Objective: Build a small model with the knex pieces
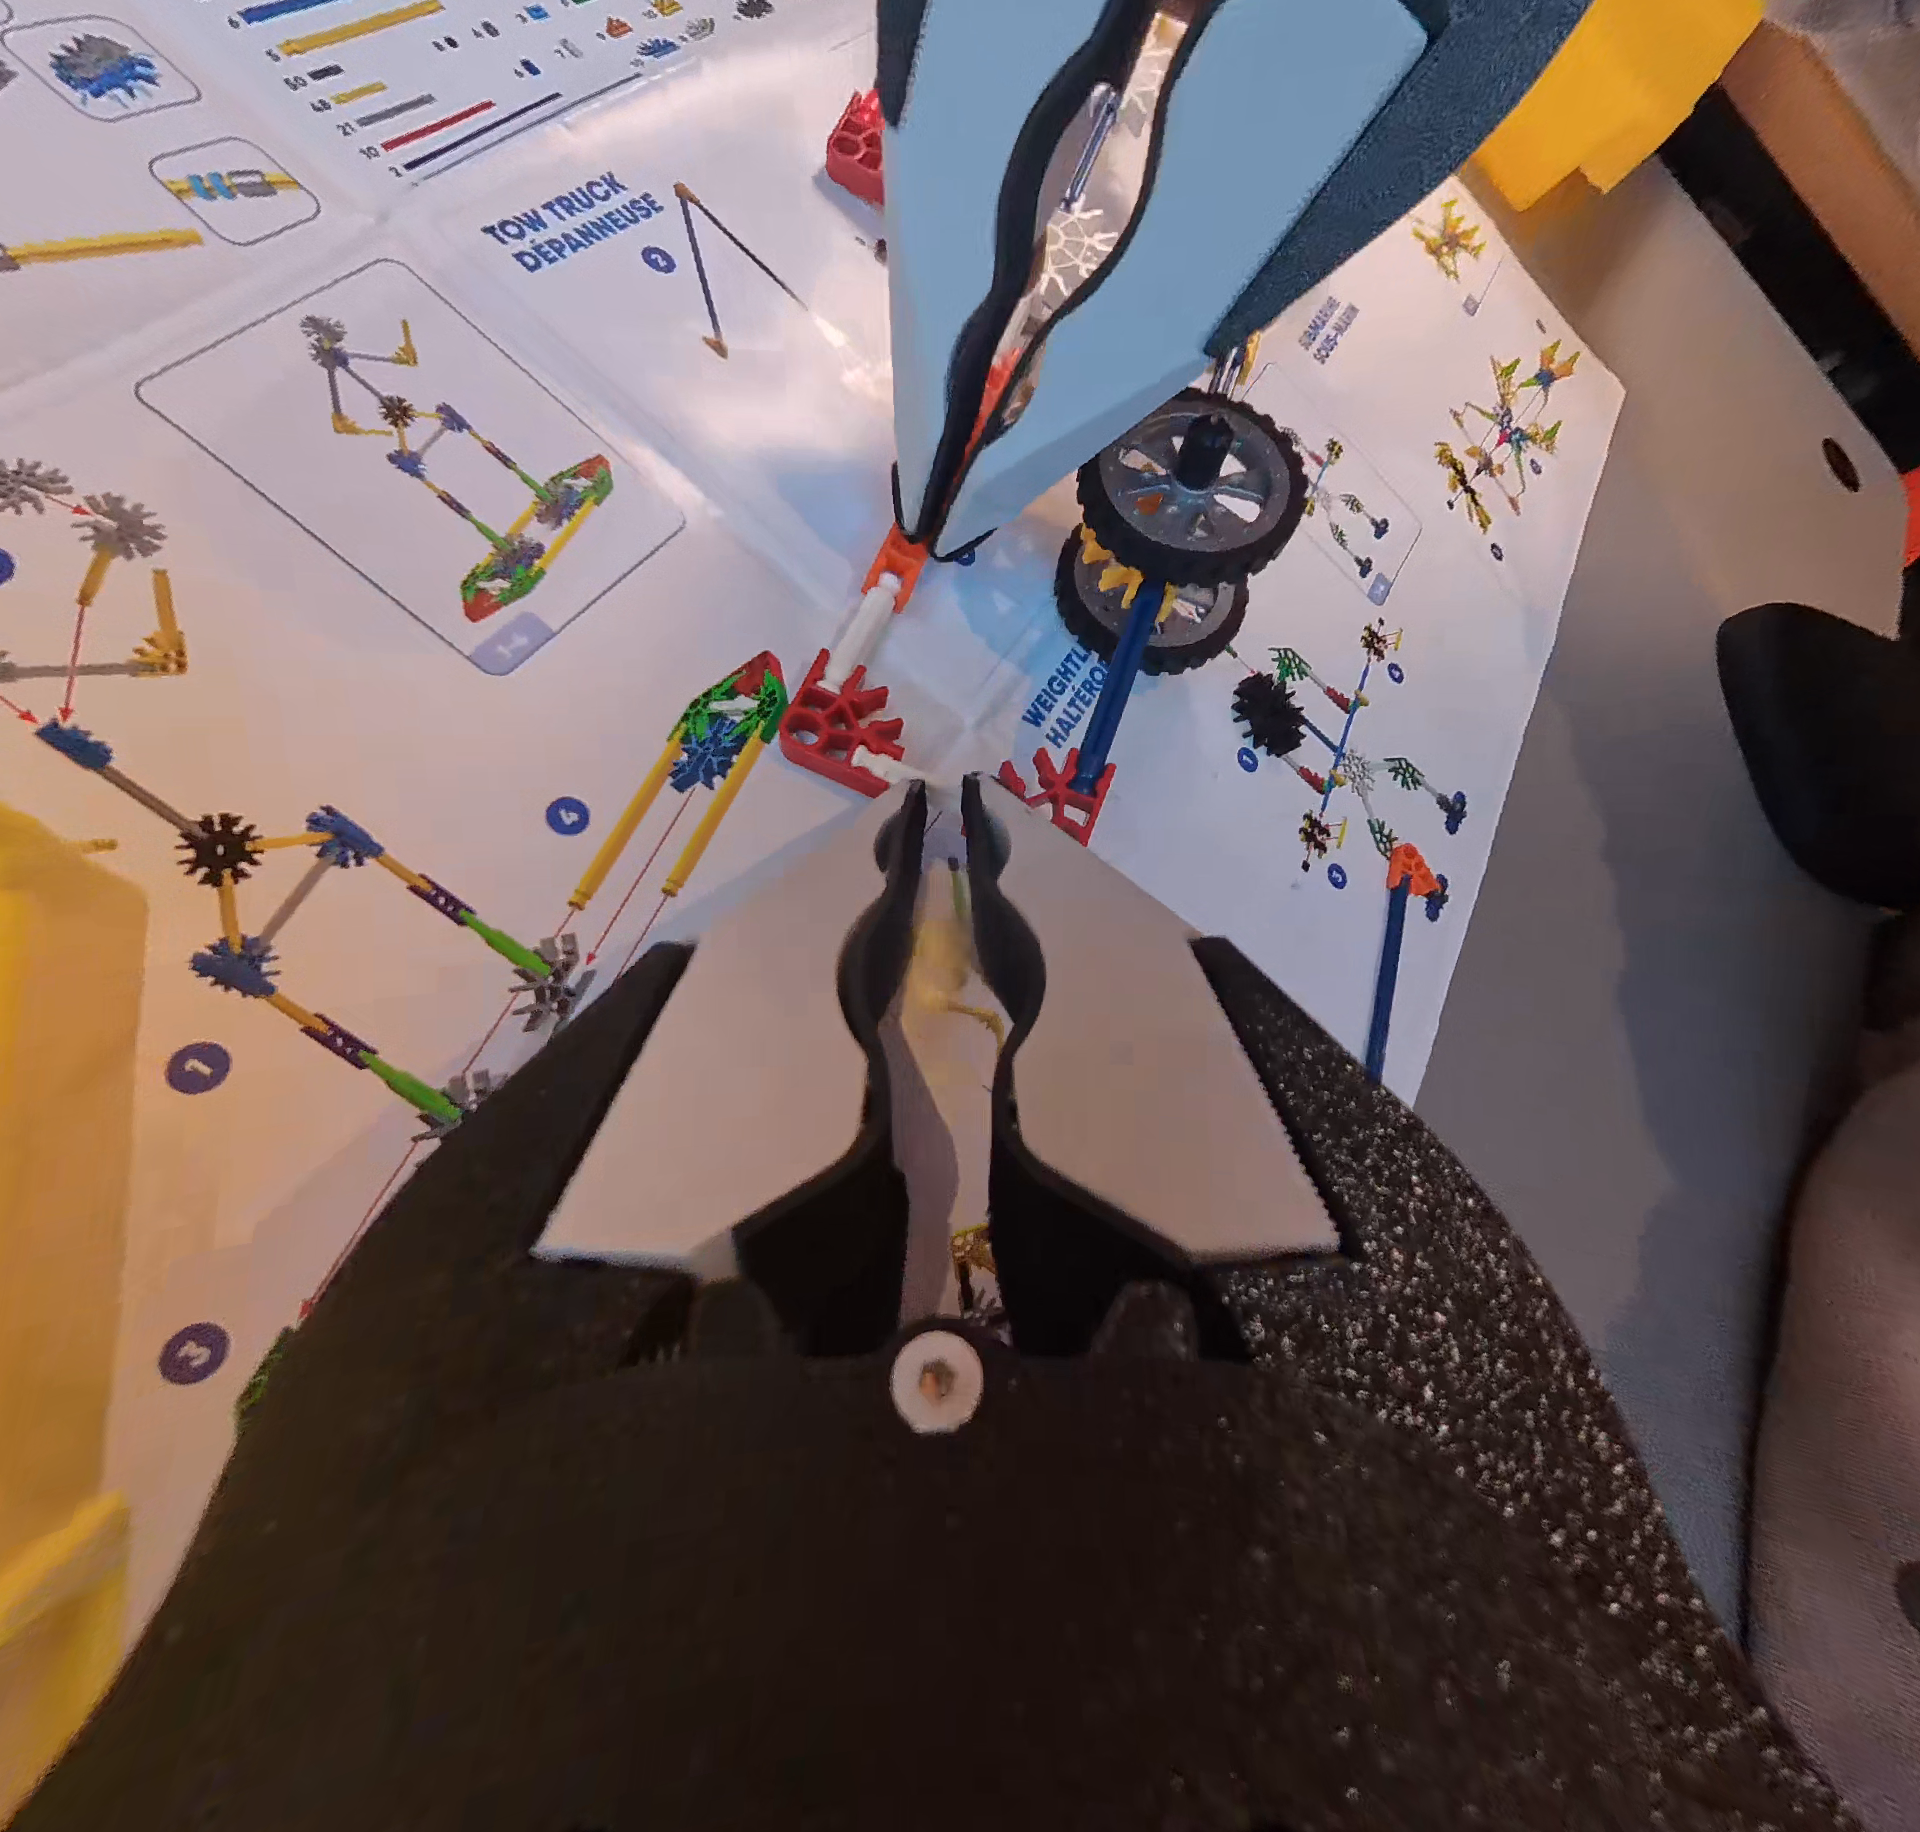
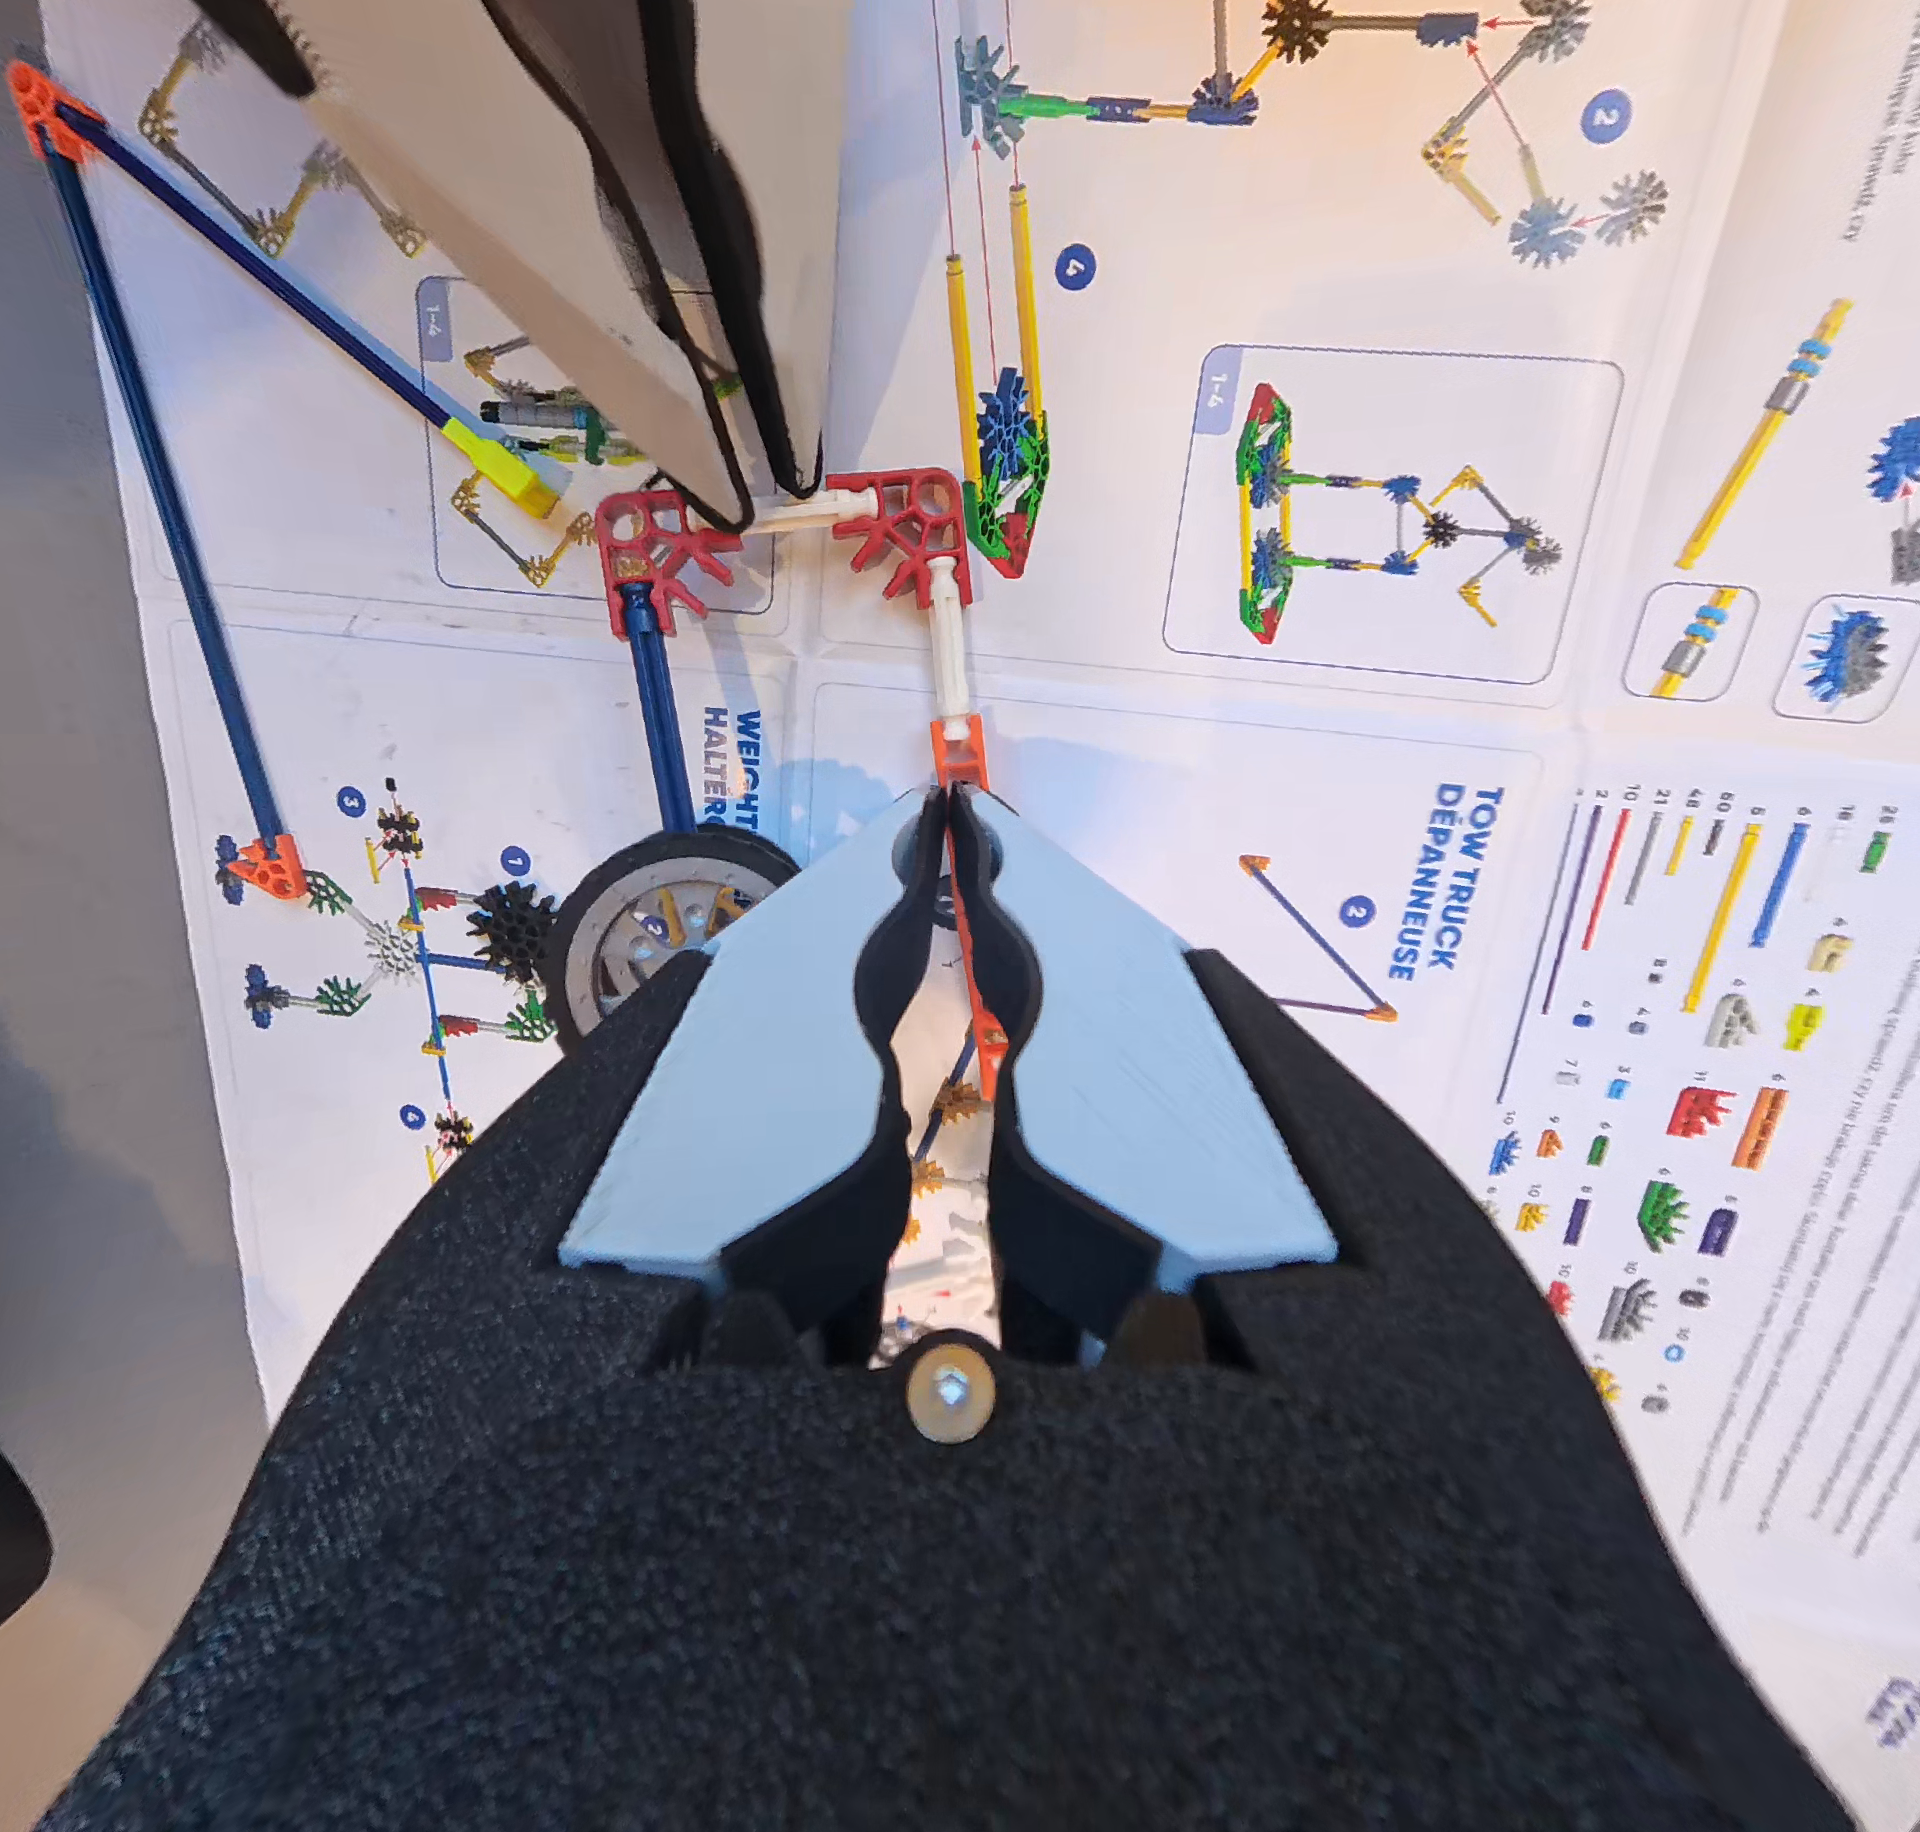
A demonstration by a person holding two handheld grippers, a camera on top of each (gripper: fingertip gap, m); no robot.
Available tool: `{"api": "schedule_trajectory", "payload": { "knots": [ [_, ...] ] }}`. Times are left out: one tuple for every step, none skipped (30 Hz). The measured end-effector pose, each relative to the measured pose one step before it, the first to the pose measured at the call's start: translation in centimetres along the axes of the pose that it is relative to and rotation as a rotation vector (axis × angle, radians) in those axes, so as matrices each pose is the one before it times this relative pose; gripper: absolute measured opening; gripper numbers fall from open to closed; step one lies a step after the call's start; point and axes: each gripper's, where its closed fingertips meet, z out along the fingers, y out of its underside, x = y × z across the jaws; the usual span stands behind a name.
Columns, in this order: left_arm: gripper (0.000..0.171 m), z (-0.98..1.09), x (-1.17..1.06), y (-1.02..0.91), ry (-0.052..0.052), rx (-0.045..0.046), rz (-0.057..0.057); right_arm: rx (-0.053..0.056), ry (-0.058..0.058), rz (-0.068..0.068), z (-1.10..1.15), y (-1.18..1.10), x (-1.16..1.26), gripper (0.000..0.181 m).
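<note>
Spread flat under both of your tools is a large printed instruction sheet [image 2: 1351, 722], and its near edge gives way to bare grey table [image 1: 1662, 847] on your right.

Your right gripper [image 2: 950, 795] has its jaws pressed together on the orange connector [image 2: 958, 748], pinching its near end. From that connector a white rod [image 2: 948, 652] runs up to a red corner connector [image 2: 914, 525], and a second white rod [image 2: 805, 512] crosses to another red corner connector [image 2: 655, 546].

Your left gripper [image 1: 942, 790] has its tips only narrowly apart around that second white rod [image 1: 914, 772], right at the gap between the two red pieces; you cannot tell whether the tips actually grip it. Your two tools point at each other with only the small L-shaped frame between them, so room there is tight.

A blue rod [image 2: 657, 722] leads from the second red connector to a pair of black wheels [image 1: 1190, 494], which stand just beside your right gripper's fingers. A long V of blue rods [image 2: 166, 494] with orange ends lies near the sheet's edge, well apart from the frame.
</note>
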Motion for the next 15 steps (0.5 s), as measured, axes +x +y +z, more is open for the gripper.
{"api": "schedule_trajectory", "payload": {
  "knots": [
    [0.004,0.079,0.014,0.042,-0.0175,0.00013,0.0193,-0.0179,-0.0011,-0.0024,0.166,0.149,-0.031,0.0],
    [0.004,0.045,-0.007,0.051,-0.0172,-0.00041,0.0205,-0.0088,-0.0002,-0.0051,-0.045,-0.017,-0.002,0.0],
    [0.004,0.009,0.007,0.017,-0.0121,0.0002,0.0148,-0.0068,0.0054,-0.0117,0.007,0.002,0.013,0.0],
    [0.004,0.014,0.004,-0.005,-0.0042,-0.00034,0.0051,-0.0034,0.0058,-0.0013,-0.002,0.01,-0.012,0.0],
    [0.004,0.0,-0.006,0.013,0.0012,-0.00087,0.0009,-0.0019,0.0046,0.0032,0.005,0.01,0.009,0.0],
    [0.004,0.01,-0.023,0.001,0.0031,-0.00173,-0.0002,-0.0003,0.0027,-0.0003,0.003,0.001,-0.005,0.0],
    [0.002,0.008,-0.044,-0.015,0.0025,-0.00199,-0.0004,0.0005,0.0004,-0.0002,0.002,0.001,0.002,0.0],
    [0.002,-0.006,-0.045,-0.013,0.0024,-0.00217,0.0007,0.0,-0.0022,0.0047,0.002,0.008,0.003,0.0],
    [0.001,0.003,-0.032,-0.01,0.0013,-0.0011,0.0021,-0.0008,-0.0033,0.0072,0.0,-0.002,-0.005,0.0],
    [0.001,-0.01,-0.016,-0.005,0.0005,0.00103,0.0018,0.0,-0.0008,0.0018,0.009,-0.004,0.005,0.0],
    [0.001,-0.013,-0.003,-0.006,0.0001,0.00207,0.0003,0.0009,0.0016,-0.0029,-0.004,0.003,-0.005,0.0],
    [0.001,-0.021,-0.002,-0.011,0.0,0.00187,0.0004,0.0011,0.0015,-0.0002,-0.006,0.002,-0.002,0.0],
    [0.001,-0.033,0.006,-0.018,0.0015,0.00103,-0.0008,0.0018,0.0024,-0.0032,-0.017,-0.012,-0.007,0.0],
    [0.002,-0.041,-0.007,-0.041,0.0044,0.00172,-0.0044,-0.0001,0.0064,-0.0135,-0.052,-0.019,0.004,0.0],
    [0.002,-0.043,0.017,-0.054,0.0076,0.00398,-0.0082,-0.0036,0.0131,-0.026,-0.047,-0.001,0.007,0.0]
  ]
}}
